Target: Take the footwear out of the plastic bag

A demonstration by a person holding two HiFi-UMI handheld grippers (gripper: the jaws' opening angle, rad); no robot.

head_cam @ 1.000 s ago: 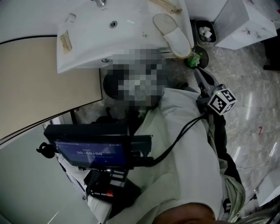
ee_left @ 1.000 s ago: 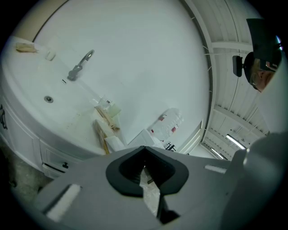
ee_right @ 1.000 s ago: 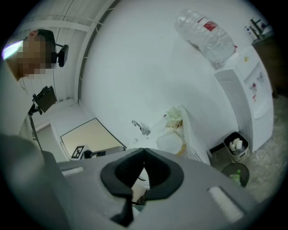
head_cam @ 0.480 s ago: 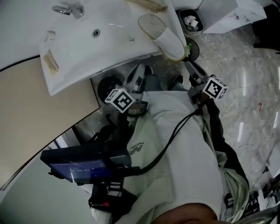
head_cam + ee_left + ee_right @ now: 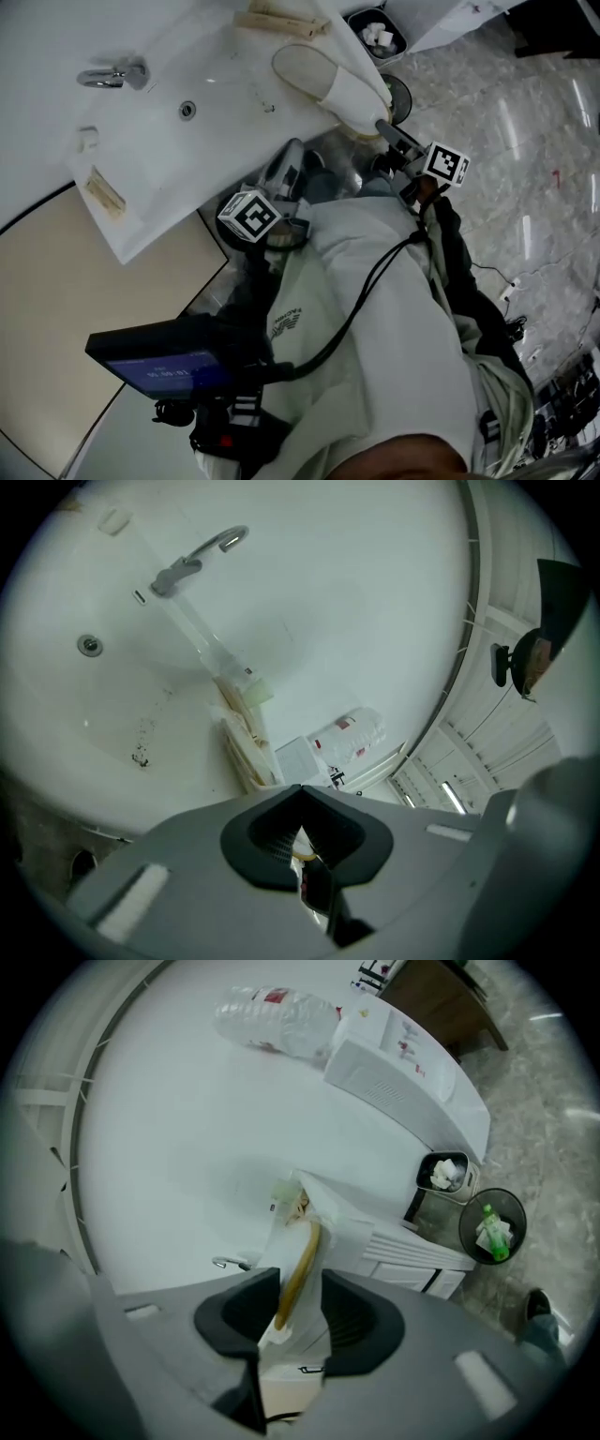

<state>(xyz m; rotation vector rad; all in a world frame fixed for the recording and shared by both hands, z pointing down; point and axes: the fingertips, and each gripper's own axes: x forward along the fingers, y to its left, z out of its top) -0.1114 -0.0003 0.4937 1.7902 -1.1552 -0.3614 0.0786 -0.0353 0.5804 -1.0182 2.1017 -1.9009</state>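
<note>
Slipper point(image 5: 337, 80) lies at the far right edge of the white basin top point(image 5: 216, 89), one end between my right gripper's point(image 5: 382, 127) jaws, which have just been opening, pads clear of it. My left gripper's point(image 5: 291, 159) jaws are pressed together.

1. A white moulded basin desk point(image 5: 309, 602) fills the view ahead of the left gripper's point(image 5: 302, 844) jaws. A chrome tap point(image 5: 202, 555) stands above and left of them, and the drain point(image 5: 89, 646) lies further left.
2. Strip lights point(image 5: 453, 797) glow just right of those jaws, past the desk's curved edge.
3. Right of the right gripper's point(image 5: 300, 1309) jaws, a square bin point(image 5: 445, 1174) and a round bin point(image 5: 492, 1227) stand side by side on glinting grey marbled floor point(image 5: 553, 1082), next to white drawer fronts point(image 5: 412, 1258).
4. Dark wood furniture point(image 5: 441, 1002) stands far beyond those jaws, at upper right.
5. In the head view, a beige panel point(image 5: 84, 309) lies below and left of the left jaws.
</note>
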